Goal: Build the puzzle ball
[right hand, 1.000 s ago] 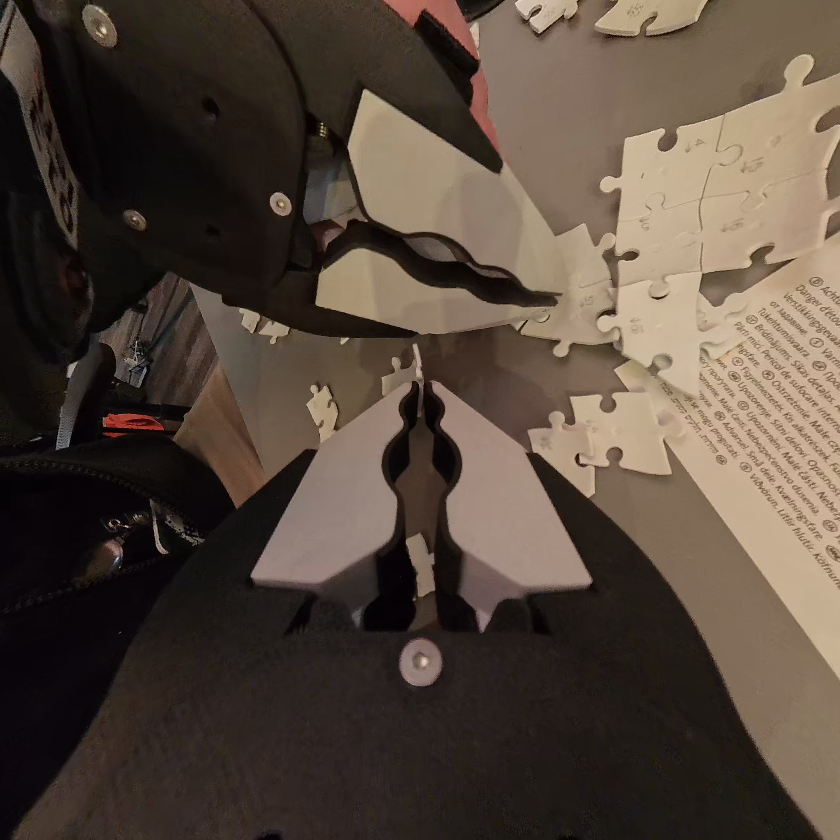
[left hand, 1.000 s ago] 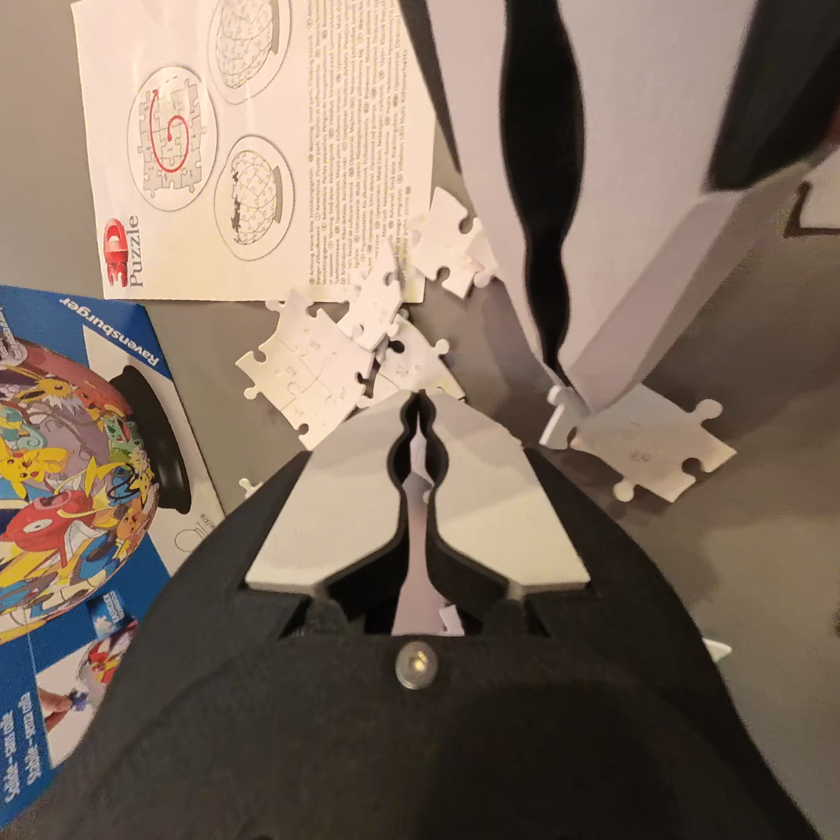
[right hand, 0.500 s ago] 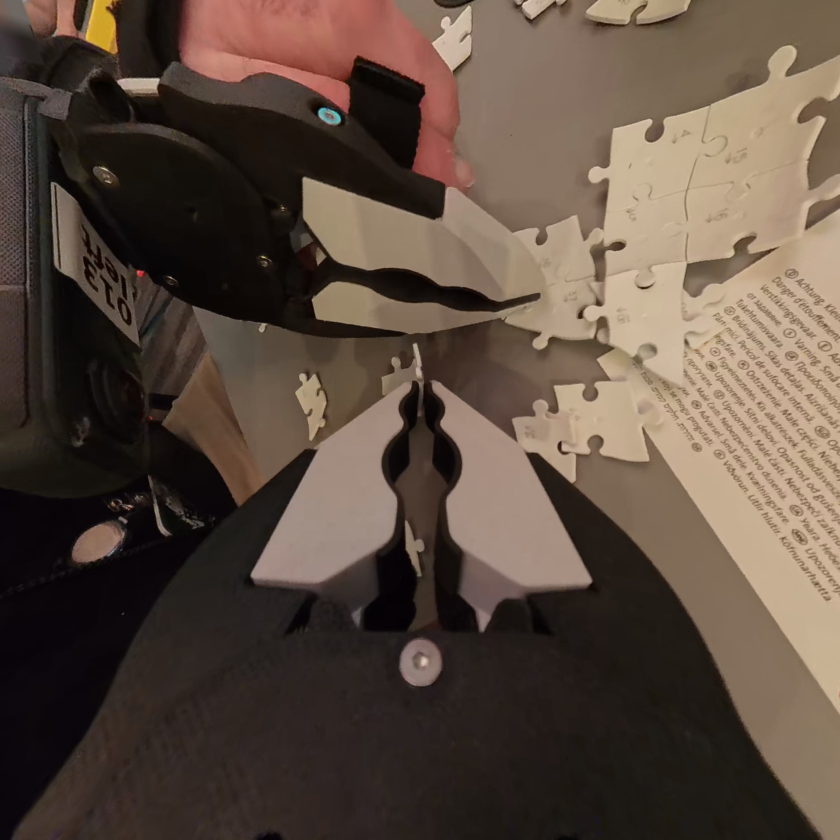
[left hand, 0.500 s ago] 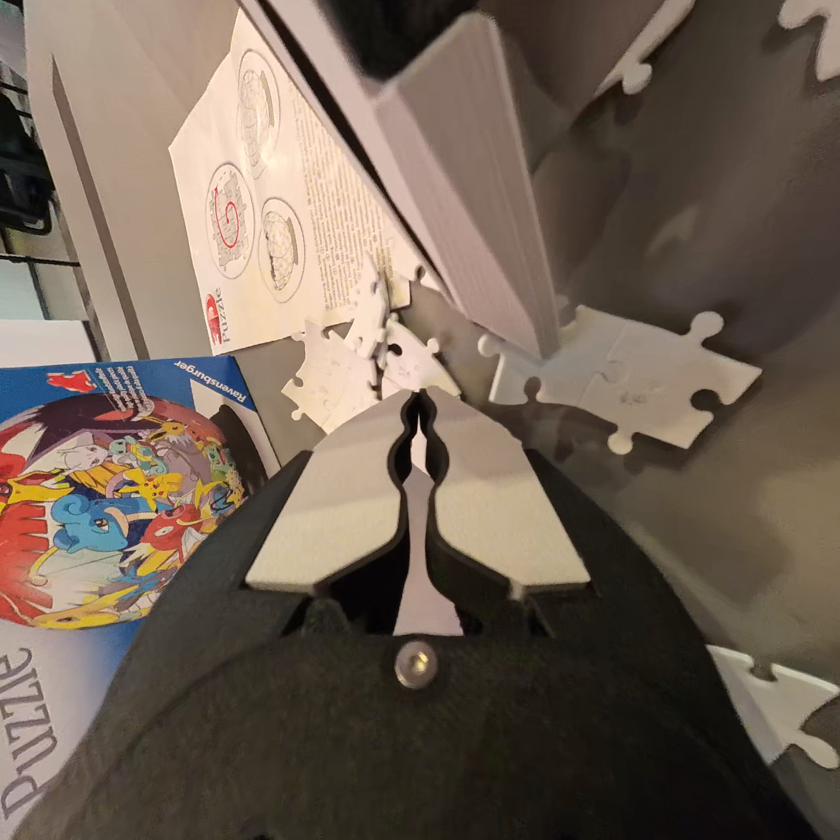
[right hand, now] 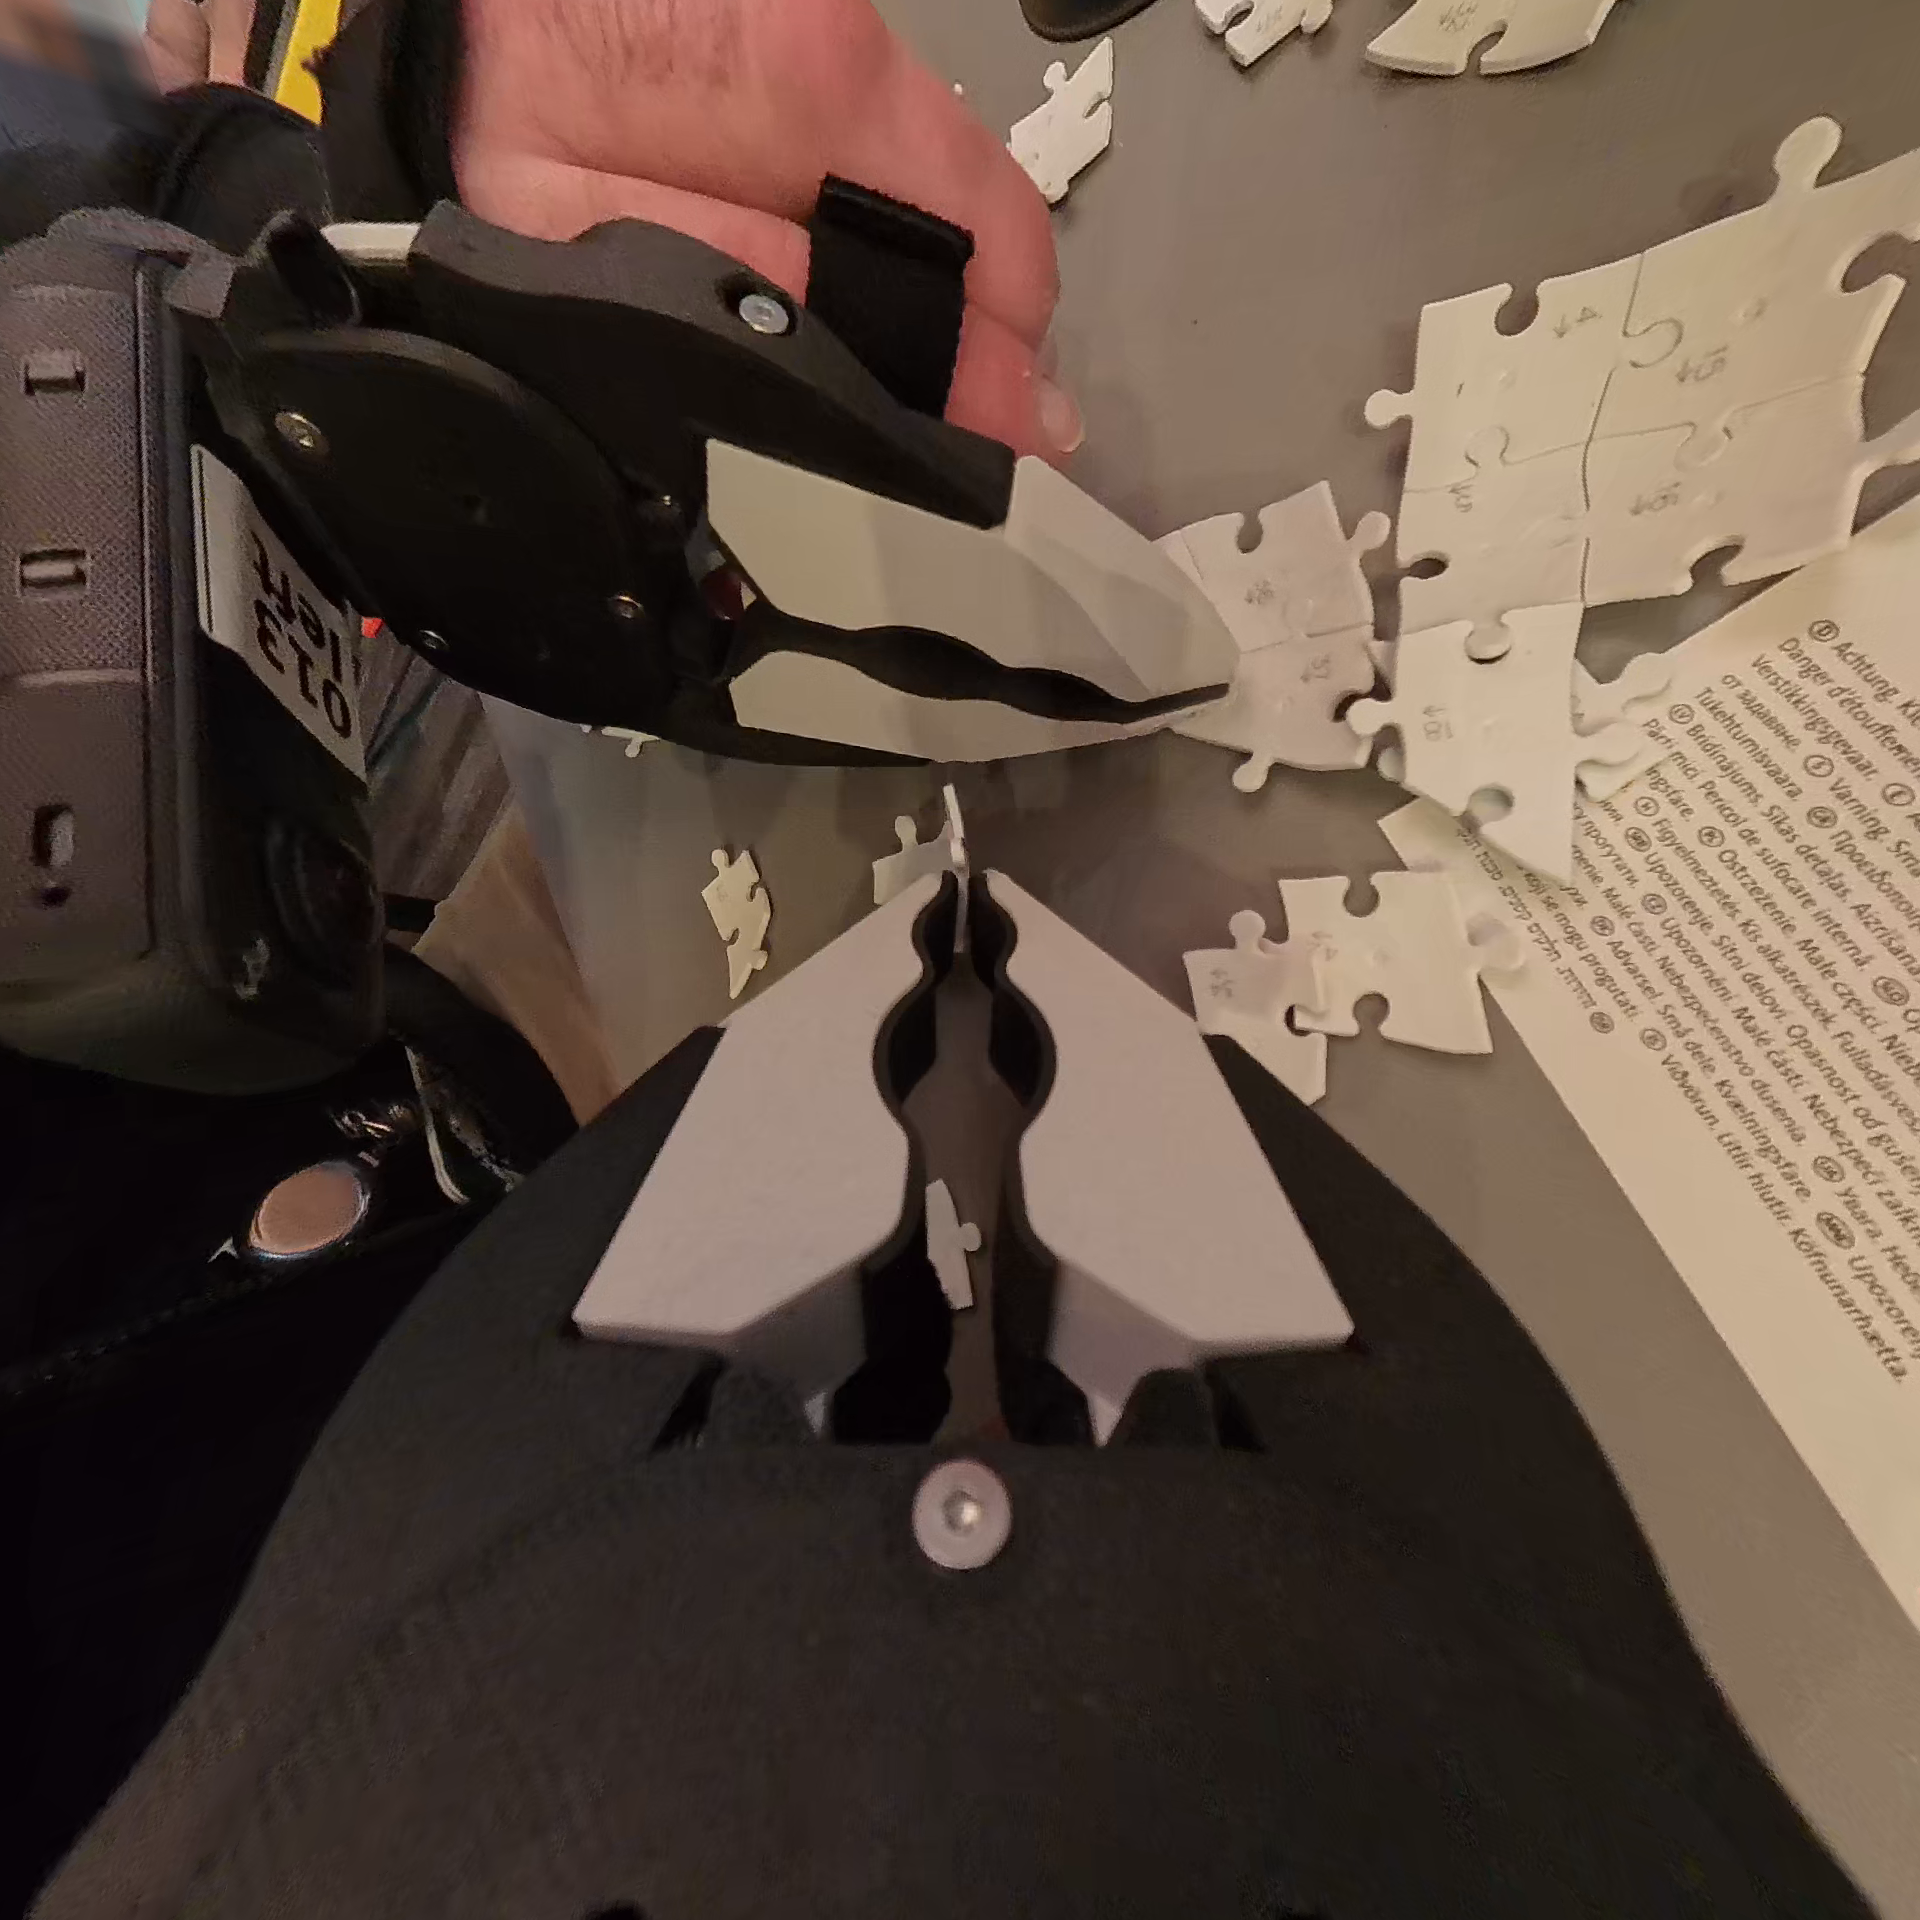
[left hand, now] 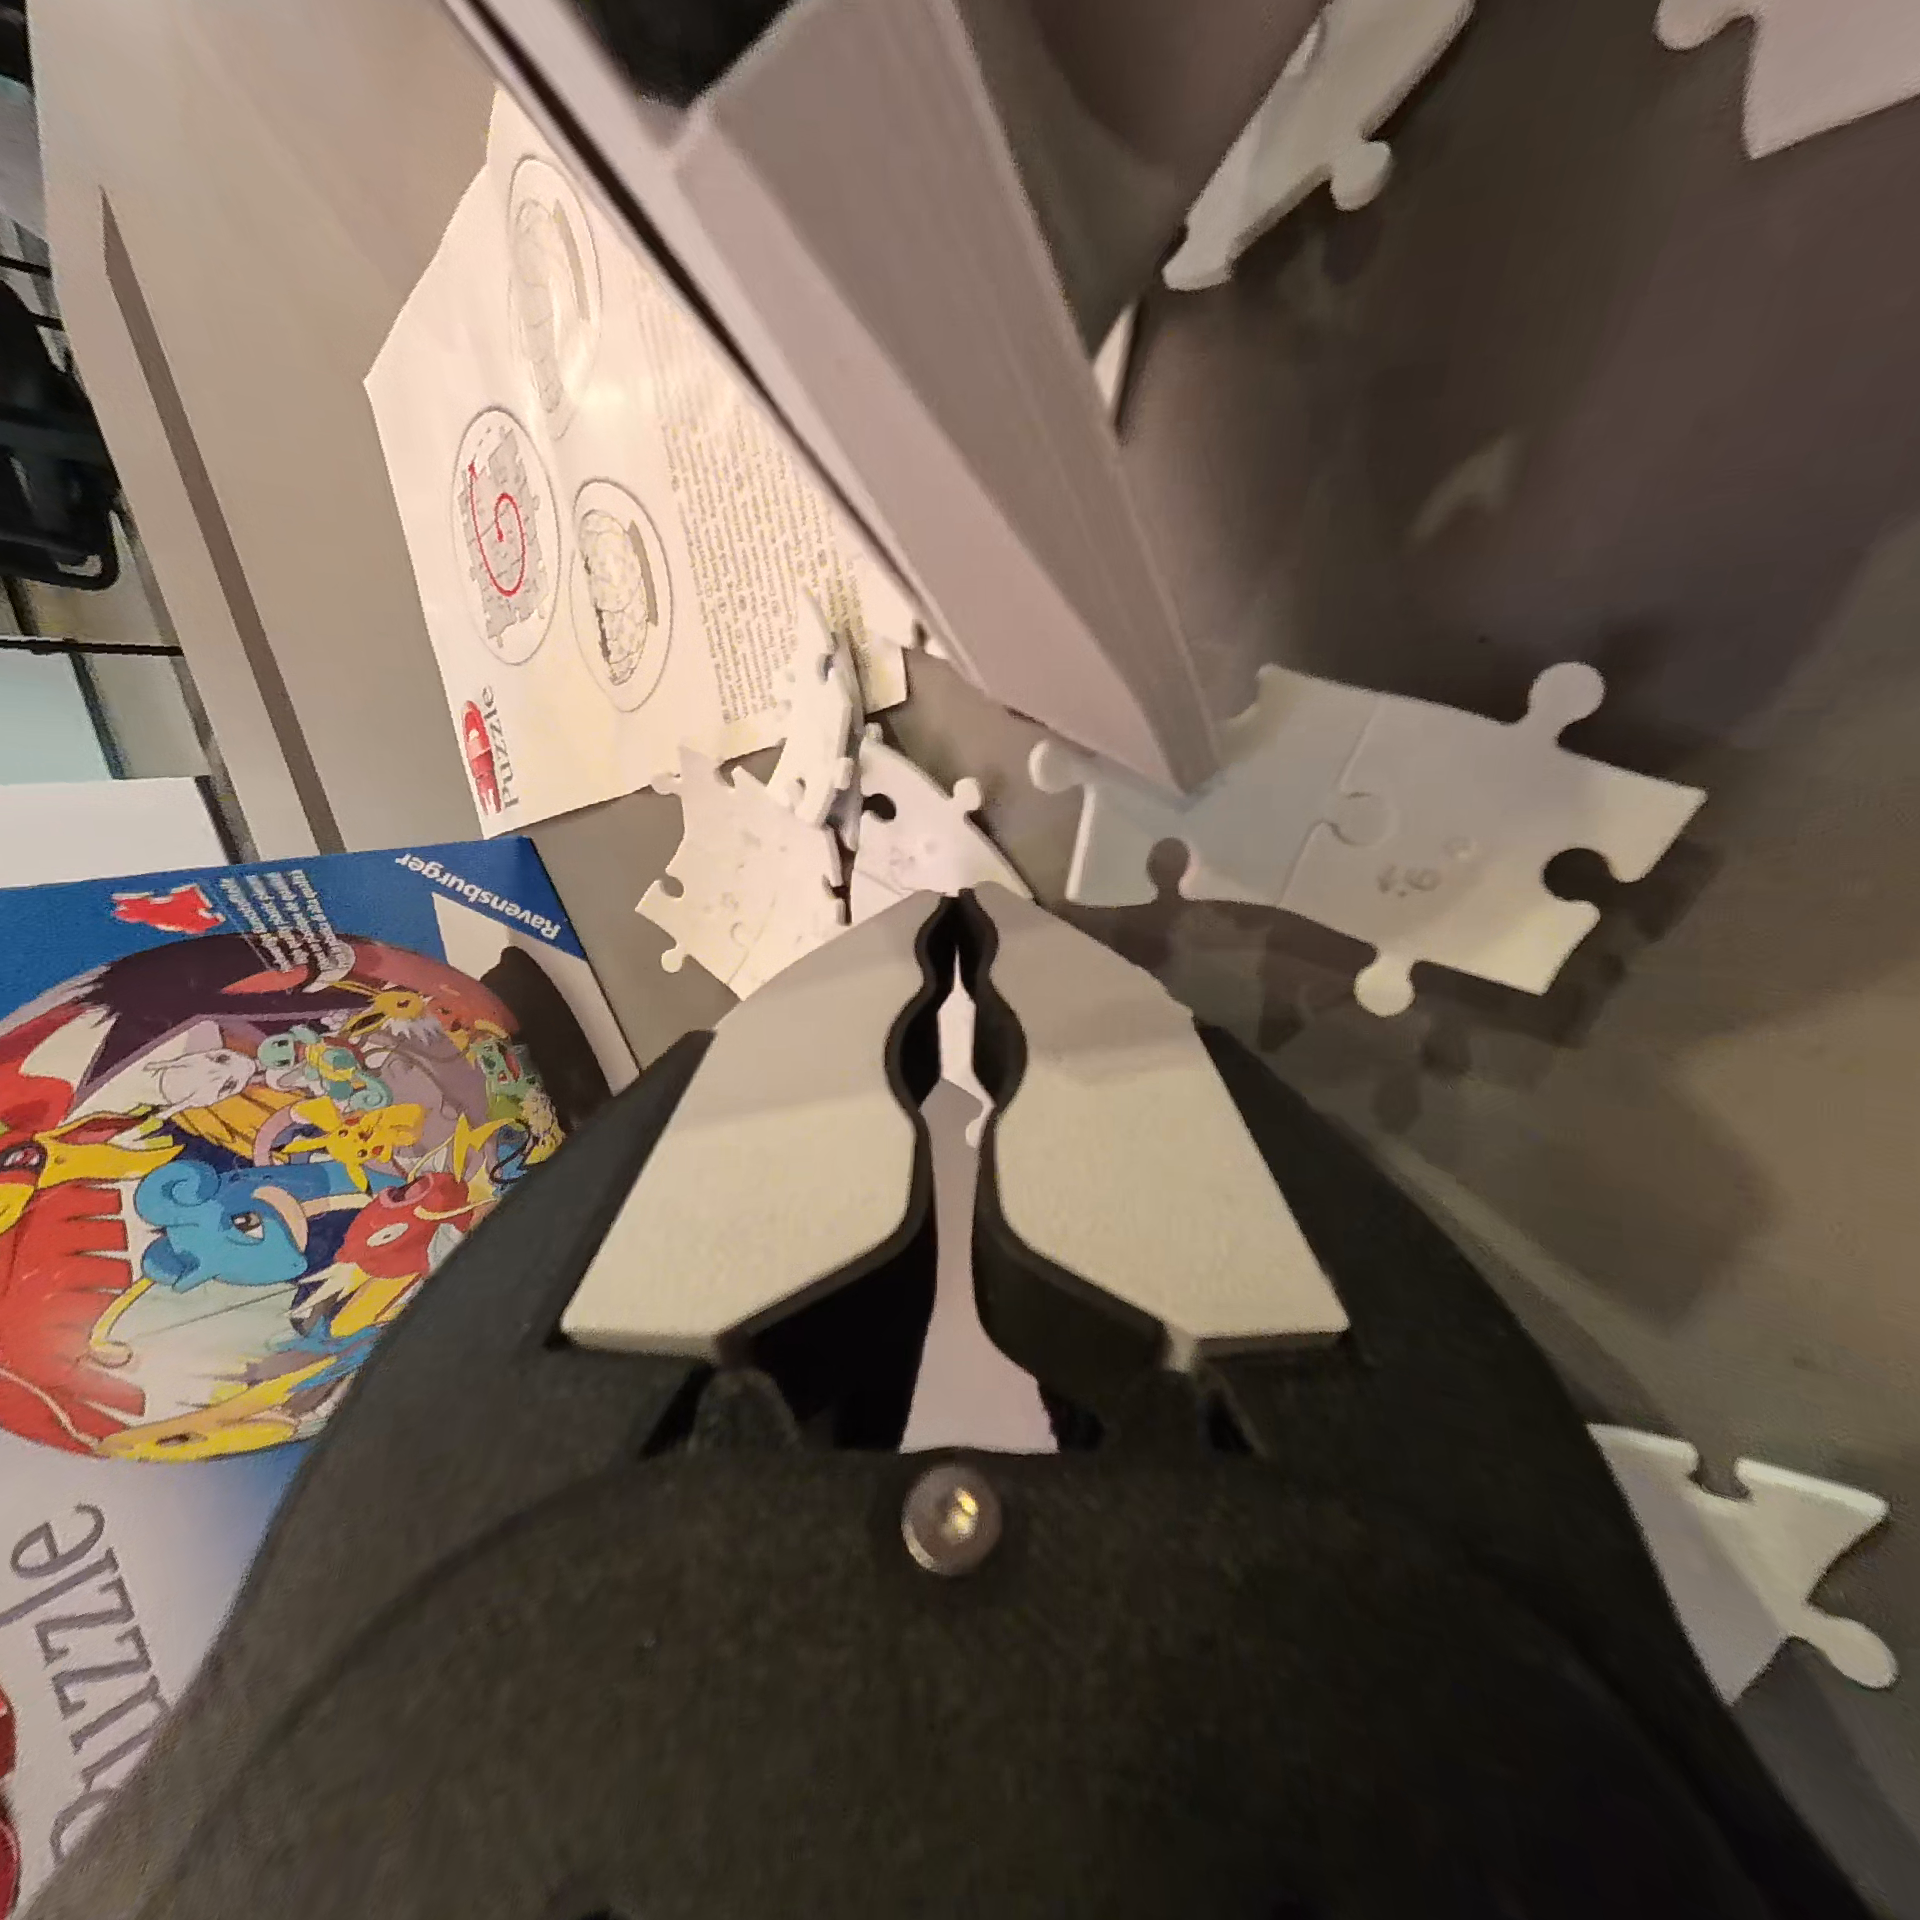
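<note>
Since earlier, left tool (right hand: 1210,698) advanced onto white puzzle pieces (right hand: 1288,665).

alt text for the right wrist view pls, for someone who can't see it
The right gripper, shut on a thin white puzzle piece held on edge, sits low in the frame over a grey table. Above it, the left gripper in a person's hand touches a joined cluster of white pieces, beside a printed instruction sheet.
</note>
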`<state>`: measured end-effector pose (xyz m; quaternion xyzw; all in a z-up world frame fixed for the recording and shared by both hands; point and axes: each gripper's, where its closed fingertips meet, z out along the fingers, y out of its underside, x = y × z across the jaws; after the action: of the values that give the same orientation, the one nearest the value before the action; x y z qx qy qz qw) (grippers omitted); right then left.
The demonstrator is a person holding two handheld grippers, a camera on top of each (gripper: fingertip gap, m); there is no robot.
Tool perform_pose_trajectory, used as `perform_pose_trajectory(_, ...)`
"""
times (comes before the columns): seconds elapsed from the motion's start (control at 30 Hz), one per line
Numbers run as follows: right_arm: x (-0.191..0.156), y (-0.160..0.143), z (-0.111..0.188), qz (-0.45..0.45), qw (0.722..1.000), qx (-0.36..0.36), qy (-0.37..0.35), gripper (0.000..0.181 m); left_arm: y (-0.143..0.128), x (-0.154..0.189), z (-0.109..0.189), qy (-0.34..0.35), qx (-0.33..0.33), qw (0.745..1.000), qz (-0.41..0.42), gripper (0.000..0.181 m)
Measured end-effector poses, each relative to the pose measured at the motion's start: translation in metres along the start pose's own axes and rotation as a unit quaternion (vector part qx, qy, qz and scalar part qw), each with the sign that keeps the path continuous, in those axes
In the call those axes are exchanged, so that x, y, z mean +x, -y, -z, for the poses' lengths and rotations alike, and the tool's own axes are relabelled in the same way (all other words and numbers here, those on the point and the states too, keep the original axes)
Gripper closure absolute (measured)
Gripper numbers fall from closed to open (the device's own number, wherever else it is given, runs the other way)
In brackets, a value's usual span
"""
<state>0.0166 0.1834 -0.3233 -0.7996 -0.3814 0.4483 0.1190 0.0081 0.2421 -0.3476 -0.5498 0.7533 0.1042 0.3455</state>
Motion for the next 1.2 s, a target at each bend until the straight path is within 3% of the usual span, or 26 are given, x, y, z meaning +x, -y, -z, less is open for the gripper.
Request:
perform_pose_trajectory(0.27, 0.000, -0.001, -0.001, -0.002, 1.000, -0.002, 0.002, 0.180, 0.000, 0.001, 0.000, 0.000, -0.026, 1.000, -0.018, 0.181)
perform_pose_trajectory(0.57, 0.004, 0.003, 0.002, -0.004, 1.000, 0.007, -0.003, 0.180, -0.014, -0.002, 0.008, -0.036, -0.020, 0.995, 0.093, 0.181)
perform_pose_trajectory(0.87, 0.009, 0.004, 0.006, -0.006, 1.000, 0.010, -0.013, 0.180, -0.018, 0.013, 0.016, -0.074, -0.036, 0.990, 0.118, 0.181)
perform_pose_trajectory(1.07, 0.011, 0.004, 0.005, -0.005, 1.000, 0.008, -0.016, 0.180, -0.030, -0.020, 0.033, -0.063, -0.008, 0.977, 0.201, 0.181)
perform_pose_trajectory(1.2, 0.014, 0.005, 0.005, -0.002, 1.000, 0.008, -0.023, 0.180, -0.046, -0.045, 0.024, -0.064, -0.004, 0.967, 0.247, 0.172)
